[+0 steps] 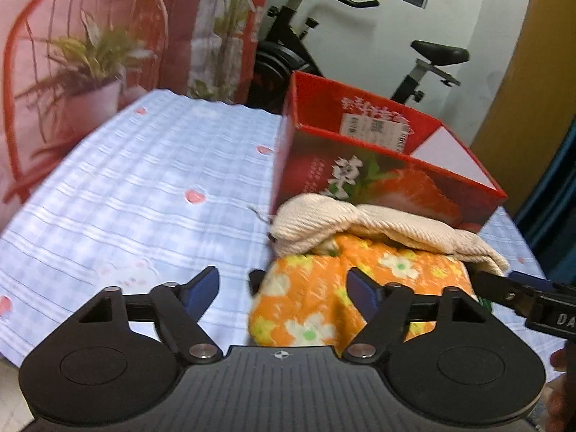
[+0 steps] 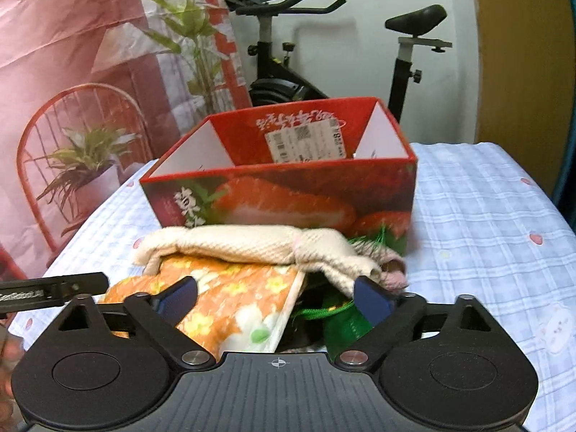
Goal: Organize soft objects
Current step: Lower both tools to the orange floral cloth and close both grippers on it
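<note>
A pile of soft things lies on the bed in front of a red strawberry box, open at the top. A cream knitted cloth drapes over an orange floral cloth. A green net pouch and a pink knitted bit show at the pile's right end. My left gripper is open at the pile's left end; its right finger lies over the orange cloth, its left finger stands apart. My right gripper is open, straddling the orange cloth and the green pouch.
The bed has a blue checked cover with small pink hearts. An exercise bike stands behind the box by the white wall. A pink printed backdrop with a chair and plants hangs at the left.
</note>
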{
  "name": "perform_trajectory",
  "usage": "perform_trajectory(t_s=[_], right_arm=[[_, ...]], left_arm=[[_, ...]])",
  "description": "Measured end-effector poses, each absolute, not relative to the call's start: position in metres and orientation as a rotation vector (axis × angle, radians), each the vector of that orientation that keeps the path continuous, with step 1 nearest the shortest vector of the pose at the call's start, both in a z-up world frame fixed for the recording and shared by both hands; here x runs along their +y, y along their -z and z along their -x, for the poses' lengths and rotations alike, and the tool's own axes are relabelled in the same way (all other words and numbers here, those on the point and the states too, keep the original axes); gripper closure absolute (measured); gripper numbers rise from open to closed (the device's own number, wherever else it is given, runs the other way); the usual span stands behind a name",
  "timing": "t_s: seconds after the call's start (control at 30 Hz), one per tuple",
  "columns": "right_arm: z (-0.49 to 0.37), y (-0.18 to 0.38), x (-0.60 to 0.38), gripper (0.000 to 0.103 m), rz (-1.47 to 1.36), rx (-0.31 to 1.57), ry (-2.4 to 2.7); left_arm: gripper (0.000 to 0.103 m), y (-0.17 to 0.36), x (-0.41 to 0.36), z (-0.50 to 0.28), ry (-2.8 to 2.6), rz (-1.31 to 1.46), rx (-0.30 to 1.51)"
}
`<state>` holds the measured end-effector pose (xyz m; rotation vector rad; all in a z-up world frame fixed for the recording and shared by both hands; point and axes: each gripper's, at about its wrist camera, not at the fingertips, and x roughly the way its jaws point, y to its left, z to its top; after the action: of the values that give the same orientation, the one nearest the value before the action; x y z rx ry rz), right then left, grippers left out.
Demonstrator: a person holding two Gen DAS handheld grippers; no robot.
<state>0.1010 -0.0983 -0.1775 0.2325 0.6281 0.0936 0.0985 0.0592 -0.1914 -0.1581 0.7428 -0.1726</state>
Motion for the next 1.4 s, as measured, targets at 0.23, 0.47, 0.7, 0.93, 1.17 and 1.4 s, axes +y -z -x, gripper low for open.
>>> perform_trajectory(t_s=[0.23,0.47,0.7,0.93,1.17,1.4], right_arm=[[-0.101,0.187,-0.09,0.03,-0.236,0.663,-0.188],[-0.104,0.2,-0.087,0.039,-0.265,0.715,-0.213],[-0.106,0.206,-0.087,0.04,-0.283,0.735,-0.227],[-0.108,0.209,-0.084,0.045,-0.273,0.751,-0.247],[-0.107,0.208,-0.084,0.054,-0.274,0.746,-0.256],[-0.102,0.198,-0.083,0.07,-0.25,0.712,-0.261]], left_arm=[[0.03,0.209,0.063,-0.102,0.212,0.221,0.782],[0.031,0.22,0.057,-0.103,0.243,0.266,0.823],[0.031,0.225,0.068,-0.107,0.201,0.336,0.834],[0.031,0.235,0.075,-0.113,0.242,0.495,0.881],[0.057,0.228,0.073,-0.107,0.207,0.431,0.853],[0.073,0.215,0.073,-0.102,0.19,0.364,0.83]])
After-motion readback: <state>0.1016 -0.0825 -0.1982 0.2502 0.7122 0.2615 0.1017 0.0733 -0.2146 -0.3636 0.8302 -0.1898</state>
